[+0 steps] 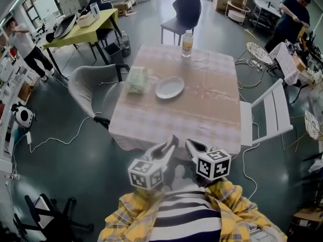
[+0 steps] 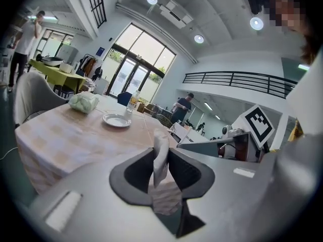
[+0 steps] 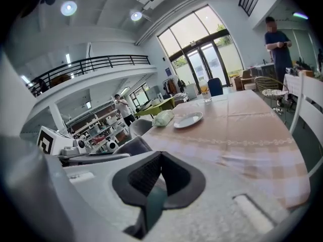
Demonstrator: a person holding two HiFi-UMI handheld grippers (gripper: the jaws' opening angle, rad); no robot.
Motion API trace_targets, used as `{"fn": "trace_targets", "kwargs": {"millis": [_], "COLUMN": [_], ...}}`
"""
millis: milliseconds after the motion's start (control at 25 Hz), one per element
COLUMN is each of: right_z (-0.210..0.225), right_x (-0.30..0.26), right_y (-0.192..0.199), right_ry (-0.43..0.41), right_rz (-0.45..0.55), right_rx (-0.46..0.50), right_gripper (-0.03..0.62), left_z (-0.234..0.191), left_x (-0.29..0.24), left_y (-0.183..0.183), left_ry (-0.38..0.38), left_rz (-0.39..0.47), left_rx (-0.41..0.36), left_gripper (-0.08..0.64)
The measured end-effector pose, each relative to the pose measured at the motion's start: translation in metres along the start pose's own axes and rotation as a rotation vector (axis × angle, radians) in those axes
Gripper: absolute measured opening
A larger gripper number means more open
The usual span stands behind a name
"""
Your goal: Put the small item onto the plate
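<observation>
An empty white plate (image 1: 169, 87) lies near the middle of the checked table (image 1: 202, 110); it also shows as the plate (image 2: 116, 119) and the plate (image 3: 187, 120) in the gripper views. Both grippers hover just off the table's near edge, close together. My left gripper (image 1: 173, 141) is shut on a small, thin white item (image 2: 160, 158) that stands upright between its jaws (image 2: 161, 153). My right gripper (image 1: 189, 144) is shut with nothing held; its jaws meet in the right gripper view (image 3: 160, 158). The plate is well ahead of both.
A pale green soft pack (image 1: 137, 79) lies just left of the plate. A drink bottle (image 1: 187, 43) stands at the far edge. A grey chair (image 1: 88, 87) is at the table's left, a white chair (image 1: 272, 112) at its right, a dark chair (image 1: 184, 11) beyond.
</observation>
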State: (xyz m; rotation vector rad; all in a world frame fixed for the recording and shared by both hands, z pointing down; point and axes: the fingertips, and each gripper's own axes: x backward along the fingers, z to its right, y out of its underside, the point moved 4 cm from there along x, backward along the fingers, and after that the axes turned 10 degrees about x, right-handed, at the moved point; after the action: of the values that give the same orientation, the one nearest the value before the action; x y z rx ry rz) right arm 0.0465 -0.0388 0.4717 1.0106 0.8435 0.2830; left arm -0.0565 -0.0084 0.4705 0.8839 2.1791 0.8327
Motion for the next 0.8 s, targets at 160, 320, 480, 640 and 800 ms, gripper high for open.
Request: {"fn": "trace_targets", "kwargs": {"millis": [160, 320, 480, 640, 800], "right_z": [0.013, 0.032, 0.049, 0.063, 0.077], "right_x": [-0.019, -0.037, -0.052, -0.062, -0.076], "right_y": [-0.014, -0.028, -0.042, -0.055, -0.067], "right_ry": [-0.021, -0.044, -0.052, -0.051, -0.039], "right_rz": [-0.002, -0.011, -0.013, -0.01, -0.009], "right_rx": [0.006, 0.018, 0.026, 0.054, 0.048], "right_gripper": [0.002, 0.002, 0.002, 0.002, 0.002], "left_z": [-0.007, -0.013, -0.02, -0.022, -0.033], "left_x": [-0.025, -0.056, -0.079, -0.094, -0.108], "left_y": [-0.018, -0.034, -0.044, -0.058, -0.069], "left_ry": [0.003, 0.0, -0.008, -0.016, -0.034], "left_rz": [0.003, -0.001, -0.01, 0.003, -0.005], "left_rx": [-0.001, 0.002, 0.002, 0.002, 0.002], "left_gripper": [0.091, 0.091, 0.091, 0.091, 0.091]}}
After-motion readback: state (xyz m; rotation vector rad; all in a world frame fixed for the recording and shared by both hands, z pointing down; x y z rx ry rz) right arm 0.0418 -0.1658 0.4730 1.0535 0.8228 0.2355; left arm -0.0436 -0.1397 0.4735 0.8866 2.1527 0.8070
